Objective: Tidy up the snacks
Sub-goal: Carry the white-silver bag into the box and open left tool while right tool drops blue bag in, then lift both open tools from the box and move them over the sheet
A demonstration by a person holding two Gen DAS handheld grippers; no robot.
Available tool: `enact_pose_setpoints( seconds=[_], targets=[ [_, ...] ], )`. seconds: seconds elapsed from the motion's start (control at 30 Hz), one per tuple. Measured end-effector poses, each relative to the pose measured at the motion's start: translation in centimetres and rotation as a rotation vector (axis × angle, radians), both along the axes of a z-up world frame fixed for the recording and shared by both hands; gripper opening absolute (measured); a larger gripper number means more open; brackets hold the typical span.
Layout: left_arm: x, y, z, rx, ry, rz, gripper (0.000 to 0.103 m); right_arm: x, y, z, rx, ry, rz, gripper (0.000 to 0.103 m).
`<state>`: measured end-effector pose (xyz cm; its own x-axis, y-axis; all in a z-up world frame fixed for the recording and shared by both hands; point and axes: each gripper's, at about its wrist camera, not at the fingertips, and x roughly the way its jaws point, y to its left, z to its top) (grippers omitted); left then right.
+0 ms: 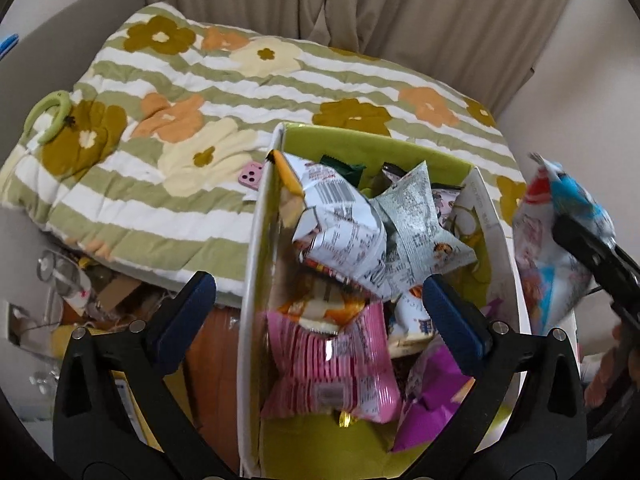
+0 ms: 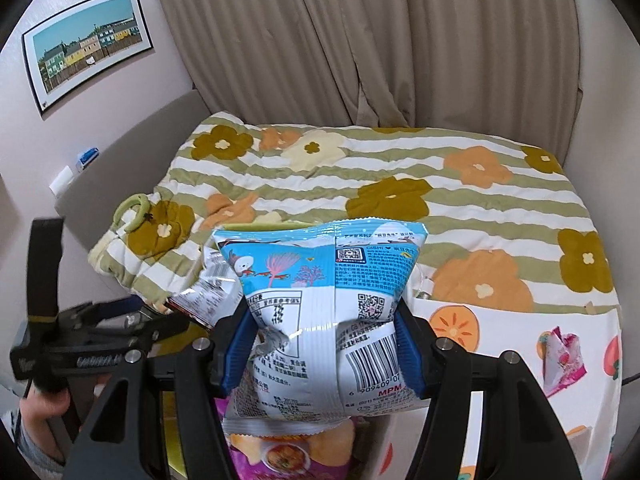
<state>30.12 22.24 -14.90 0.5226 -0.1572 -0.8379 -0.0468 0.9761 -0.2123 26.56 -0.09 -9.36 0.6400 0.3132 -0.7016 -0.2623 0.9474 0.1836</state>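
A white box with a green lining (image 1: 250,264) stands at the bed's edge, full of several snack bags: a white bag (image 1: 340,220), a pale star-shaped bag (image 1: 420,220), a pink striped bag (image 1: 336,368), a purple bag (image 1: 428,400). My left gripper (image 1: 316,312) is open and empty above the box, its jaws wide apart. My right gripper (image 2: 322,344) is shut on a blue-and-white snack bag (image 2: 320,280), held above the box's right side; the bag also shows in the left wrist view (image 1: 552,248).
A flowered striped quilt (image 1: 240,80) covers the bed behind the box, with a pink phone (image 1: 251,174) and a green ring (image 1: 52,112) on it. A pink snack bag (image 2: 560,356) lies on a fruit-print cloth (image 2: 500,320). Clutter lies on the floor (image 1: 80,288).
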Motion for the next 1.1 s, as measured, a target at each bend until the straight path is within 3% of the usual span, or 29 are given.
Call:
enact_pose_setpoints(
  seconds=[0.23,0.27,0.37,0.47,0.73,1.1],
  targets=[
    [-0.9,0.2,0.1,0.006,0.002,0.018,0.102,1.2,0.9,-1.1,0.068,-0.001,0.020,0.060],
    [-1.0,0.2,0.0,0.007,0.004,0.021,0.102,1.4,1.1,-1.3,0.076,0.003,0.020,0.064],
    [-1.4,0.2,-0.1,0.014,0.010,0.028,0.102,1.9,1.7,-2.4,0.084,0.030,0.028,0.094],
    [-2.0,0.2,-0.4,0.022,0.017,0.035,0.102,1.2,1.9,-2.7,0.088,0.010,0.030,0.100],
    [-3.7,-0.2,-0.3,0.005,0.019,0.033,0.102,-0.7,1.0,-2.7,0.080,0.018,0.024,0.101],
    [-7.2,-1.5,4.0,0.026,-0.086,0.011,0.102,-4.7,-0.5,0.6,0.081,-0.049,0.014,0.101]
  ],
)
